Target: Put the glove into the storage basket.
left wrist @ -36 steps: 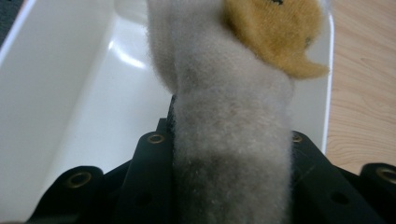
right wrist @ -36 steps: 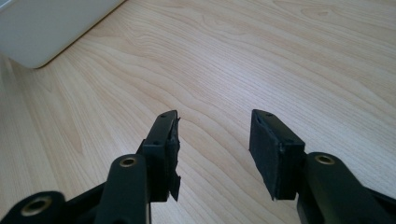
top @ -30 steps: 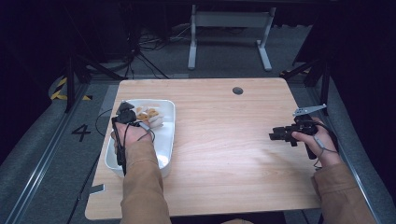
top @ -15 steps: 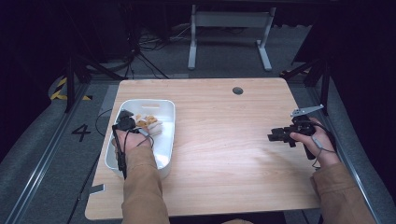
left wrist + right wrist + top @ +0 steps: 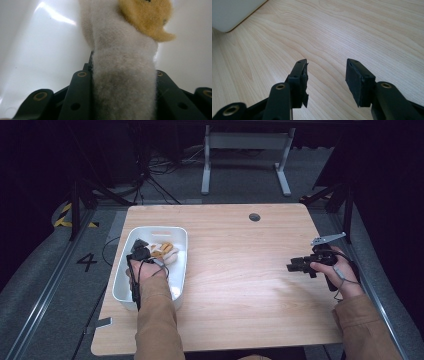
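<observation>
A fluffy white and orange-yellow plush toy (image 5: 125,45) is clamped between the jaws of my left gripper (image 5: 121,75), which is shut on it. From above, that left gripper (image 5: 140,252) reaches down into the white plastic bin (image 5: 123,279) at the table's left, beside a small pile of plush pieces (image 5: 166,252). My right gripper (image 5: 294,266) hovers low over the wood at the right side. Its jaws stand open with nothing between them (image 5: 325,75).
The light wooden table (image 5: 240,290) has a round cable hole (image 5: 254,217) near its far edge. A corner of the bin (image 5: 232,12) lies far off in the right gripper view. Dark floor, cables and a metal stand lie beyond the table.
My left hand has sunk lower into the bin with the plush toy in its jaws. The right hand has stayed where it was.
</observation>
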Demonstrator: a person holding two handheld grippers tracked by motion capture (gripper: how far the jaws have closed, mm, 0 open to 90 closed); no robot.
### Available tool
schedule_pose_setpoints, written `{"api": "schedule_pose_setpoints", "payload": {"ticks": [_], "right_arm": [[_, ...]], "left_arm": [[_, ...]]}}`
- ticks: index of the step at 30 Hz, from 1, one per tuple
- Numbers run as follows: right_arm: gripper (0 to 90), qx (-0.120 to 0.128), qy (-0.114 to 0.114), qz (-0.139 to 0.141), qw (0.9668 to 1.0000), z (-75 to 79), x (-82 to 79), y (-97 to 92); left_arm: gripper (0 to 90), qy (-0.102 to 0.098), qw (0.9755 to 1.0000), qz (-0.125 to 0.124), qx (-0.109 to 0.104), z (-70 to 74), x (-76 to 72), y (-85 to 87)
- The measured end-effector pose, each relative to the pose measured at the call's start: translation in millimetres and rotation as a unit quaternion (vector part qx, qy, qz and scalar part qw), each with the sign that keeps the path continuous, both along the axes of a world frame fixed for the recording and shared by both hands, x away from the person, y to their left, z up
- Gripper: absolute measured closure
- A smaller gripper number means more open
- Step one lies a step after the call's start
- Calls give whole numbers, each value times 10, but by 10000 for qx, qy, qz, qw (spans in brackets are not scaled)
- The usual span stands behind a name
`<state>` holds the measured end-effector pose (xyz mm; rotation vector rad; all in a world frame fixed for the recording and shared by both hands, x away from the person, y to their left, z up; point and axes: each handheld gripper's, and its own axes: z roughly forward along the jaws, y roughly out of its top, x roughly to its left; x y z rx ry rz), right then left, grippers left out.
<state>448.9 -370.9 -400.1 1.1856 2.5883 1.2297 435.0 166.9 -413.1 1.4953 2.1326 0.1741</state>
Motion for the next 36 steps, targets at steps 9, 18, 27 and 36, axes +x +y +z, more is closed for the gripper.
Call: {"api": "schedule_pose_setpoints", "payload": {"ticks": [9, 18, 27, 36], "right_arm": [[533, 27, 4, 13, 10000, 5, -6, 6], [528, 59, 20, 71, 10000, -2, -5, 35], [511, 111, 6, 52, 9999, 4, -6, 36], [511, 160, -3, 63, 9999, 20, -15, 39]], "left_arm": [[685, 202, 9998, 15, -52, -96, 43, 43], [678, 291, 9996, -44, -37, -116, 46, 32], [461, 354, 9993, -75, 40, -93, 62, -2], [299, 705, 9973, -172, 117, 9, 79, -108]]}}
